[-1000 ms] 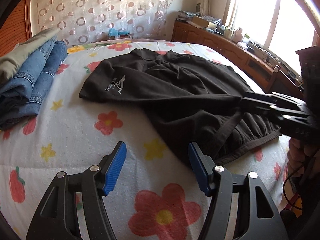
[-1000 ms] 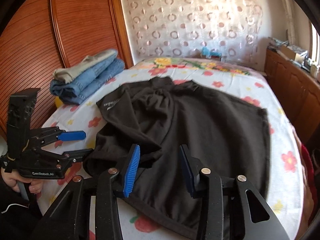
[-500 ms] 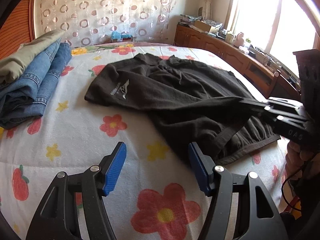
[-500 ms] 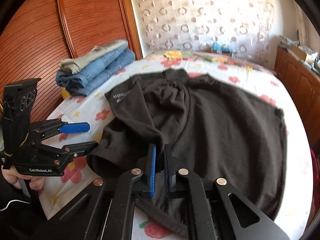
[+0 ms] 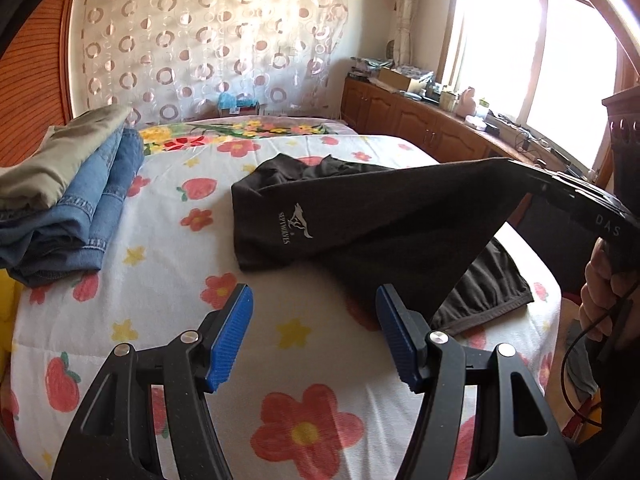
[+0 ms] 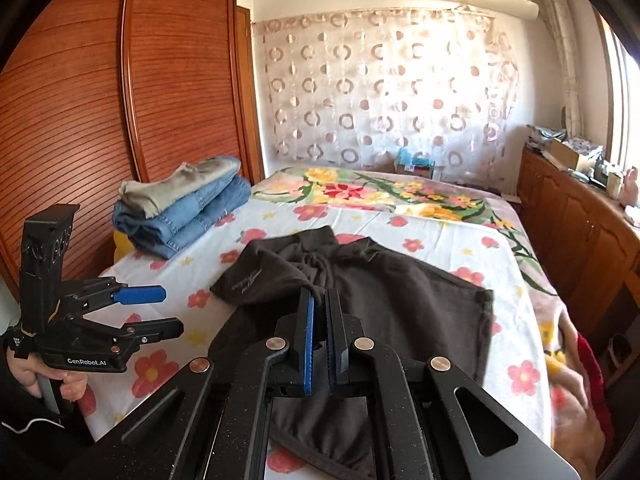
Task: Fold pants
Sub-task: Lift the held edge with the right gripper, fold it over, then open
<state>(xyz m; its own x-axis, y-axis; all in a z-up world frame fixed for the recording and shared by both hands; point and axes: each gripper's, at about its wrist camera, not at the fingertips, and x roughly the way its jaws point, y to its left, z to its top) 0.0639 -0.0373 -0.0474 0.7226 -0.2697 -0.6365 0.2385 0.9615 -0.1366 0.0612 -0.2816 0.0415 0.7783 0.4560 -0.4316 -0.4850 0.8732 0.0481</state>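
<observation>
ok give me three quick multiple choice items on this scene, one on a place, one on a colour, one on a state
1. Where does the stack of folded blue denim jeans lie?
A. on the wooden cabinet
B. on the flower-print bed beside the wardrobe
C. on the floor

2. What colour are the pads on the left gripper fingers?
A. blue
B. red
C. yellow

3. What is the right gripper doing?
A. open above the bed
B. shut on the jeans
C. shut on the dark brown fabric pants

Answers: 1 B, the stack sits at the bed's edge next to the wardrobe; 2 A, both pads are blue; 3 C, dark cloth is pinched between its fingers and lifted.
</observation>
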